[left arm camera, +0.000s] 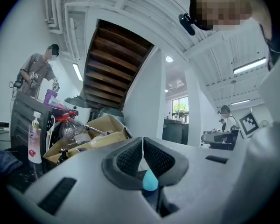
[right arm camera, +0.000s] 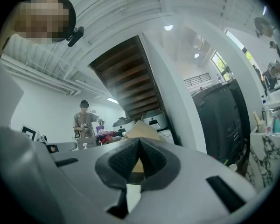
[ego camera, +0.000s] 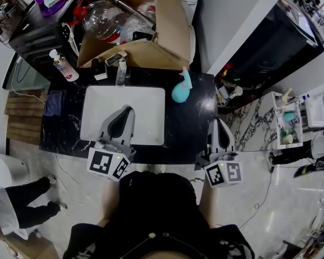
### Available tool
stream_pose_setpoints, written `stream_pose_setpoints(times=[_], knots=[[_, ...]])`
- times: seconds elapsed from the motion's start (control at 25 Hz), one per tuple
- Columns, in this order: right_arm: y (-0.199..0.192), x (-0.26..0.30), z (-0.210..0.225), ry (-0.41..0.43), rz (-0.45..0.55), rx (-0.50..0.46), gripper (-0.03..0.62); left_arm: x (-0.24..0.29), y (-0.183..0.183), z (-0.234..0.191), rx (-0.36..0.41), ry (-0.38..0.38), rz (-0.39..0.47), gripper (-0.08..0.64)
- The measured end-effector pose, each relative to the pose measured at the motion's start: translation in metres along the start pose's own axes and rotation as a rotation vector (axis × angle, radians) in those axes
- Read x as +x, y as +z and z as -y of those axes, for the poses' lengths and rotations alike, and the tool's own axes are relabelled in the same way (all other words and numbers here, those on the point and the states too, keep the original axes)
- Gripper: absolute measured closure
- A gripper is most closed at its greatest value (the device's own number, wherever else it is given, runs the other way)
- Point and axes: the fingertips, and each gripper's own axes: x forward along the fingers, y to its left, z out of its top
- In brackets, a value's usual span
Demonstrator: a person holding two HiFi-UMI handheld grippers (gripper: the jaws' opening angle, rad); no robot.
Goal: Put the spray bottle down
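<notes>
The teal spray bottle [ego camera: 181, 89] stands on the black counter [ego camera: 189, 134], just right of the white rectangular basin [ego camera: 146, 104], with nothing holding it. My left gripper [ego camera: 128, 111] is shut and empty, hovering level over the basin's near half. In the left gripper view the left gripper [left arm camera: 143, 143] has its pads pressed together, and the spray bottle [left arm camera: 150, 180] shows as a teal drop beyond them. My right gripper [ego camera: 216, 124] is shut and empty off the counter's right edge, well to the right of the bottle. The right gripper view shows the right gripper [right arm camera: 139, 143] with its jaws together.
An open cardboard box [ego camera: 151, 47] holding a clear plastic bottle [ego camera: 104, 19] stands behind the counter. A pump soap bottle [ego camera: 65, 66] and a faucet [ego camera: 121, 69] are at the basin's back. A black rack [ego camera: 40, 36] stands at the far left, a marble shelf unit [ego camera: 289, 123] at the right. A person [left arm camera: 37, 76] stands in the background.
</notes>
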Motion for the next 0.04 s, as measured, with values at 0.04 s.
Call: stream_pose_setpoints(times=[0.04], knots=[[0.0002,0.0002,-0.0003,0.001,0.0,0.0,0.589,-0.0003,0.0004,0.0001,-0.001,0.0,0.002,0.548]])
